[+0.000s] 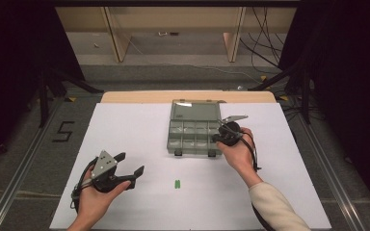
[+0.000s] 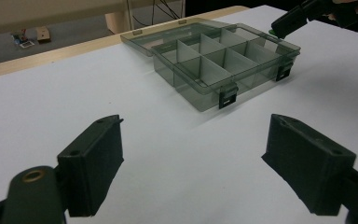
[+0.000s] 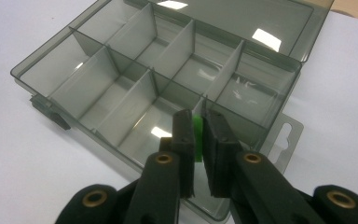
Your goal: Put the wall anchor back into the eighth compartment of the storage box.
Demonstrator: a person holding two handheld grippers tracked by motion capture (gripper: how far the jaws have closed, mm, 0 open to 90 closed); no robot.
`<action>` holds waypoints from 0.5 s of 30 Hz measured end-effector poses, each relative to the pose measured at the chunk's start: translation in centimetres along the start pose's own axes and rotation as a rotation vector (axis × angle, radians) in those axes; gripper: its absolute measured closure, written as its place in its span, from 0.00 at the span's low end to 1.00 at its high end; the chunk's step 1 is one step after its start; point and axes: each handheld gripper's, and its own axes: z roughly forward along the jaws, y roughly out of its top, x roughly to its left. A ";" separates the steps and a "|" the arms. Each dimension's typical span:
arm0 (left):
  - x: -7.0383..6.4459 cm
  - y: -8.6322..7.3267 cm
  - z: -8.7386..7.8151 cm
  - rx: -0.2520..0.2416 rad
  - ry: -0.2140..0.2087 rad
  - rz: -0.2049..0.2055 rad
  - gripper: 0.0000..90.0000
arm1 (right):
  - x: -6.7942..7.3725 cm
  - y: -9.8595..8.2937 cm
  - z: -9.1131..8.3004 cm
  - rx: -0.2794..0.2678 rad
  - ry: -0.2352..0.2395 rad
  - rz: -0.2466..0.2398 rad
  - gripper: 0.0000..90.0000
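1. Green plastic is showing between the pads of the right gripper [image 3: 196, 140]: its jaws are pinching a small green piece [image 3: 197, 136], which is standing with its long axis along the jaws, pointing toward the box.
2. That gripper is hovering over the near right corner of the smoky clear organizer box [image 1: 193, 131], whose lid is lying open and flat on the far side. In the right gripper view the green piece is sitting above the near-row compartment at the box's right end, close to a divider wall.
3. The deciding relation is vertical: the compartment is lying directly below and slightly ahead of the jaw tips, so the release is likely calling for a short lowering rather than any sideways travel.
4. A second green piece [image 1: 178, 184] is lying on the white table [image 1: 125, 120], well apart from the box, between the two forearms.
5. The left gripper [image 1: 130, 164] is resting low with its jaws spread wide and gripping nothing; it is looking nearer to that loose piece than the right one, which is occupied at the box.
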 end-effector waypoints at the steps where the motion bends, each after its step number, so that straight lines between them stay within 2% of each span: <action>1: 0.0 0.0 0.0 0.000 0.000 0.000 0.20 | 0.0 0.0 0.0 -0.002 -0.003 0.000 0.94; 4: 0.0 0.0 0.0 -0.001 0.001 -0.008 0.20 | -0.1 -0.1 0.1 -0.002 -0.011 -0.002 0.93; 5: -0.1 0.0 0.0 -0.001 0.001 -0.018 0.20 | 0.1 -0.1 0.1 0.009 -0.014 0.027 0.93; 6: -0.1 0.0 0.0 -0.001 0.001 -0.018 0.20 | -0.1 -0.1 0.2 0.005 -0.015 -0.001 0.93; 9: -0.1 -0.1 0.0 -0.001 0.001 -0.018 0.20 | -0.2 -0.2 0.3 0.003 -0.014 0.004 0.92; 13: -0.1 -0.1 0.0 0.000 0.000 -0.018 0.20 | -0.4 -0.3 0.4 0.002 -0.019 -0.006 0.85; 15: -0.1 -0.1 0.0 -0.001 0.000 -0.018 0.20 | -0.3 -0.3 0.4 0.008 -0.023 0.017 0.81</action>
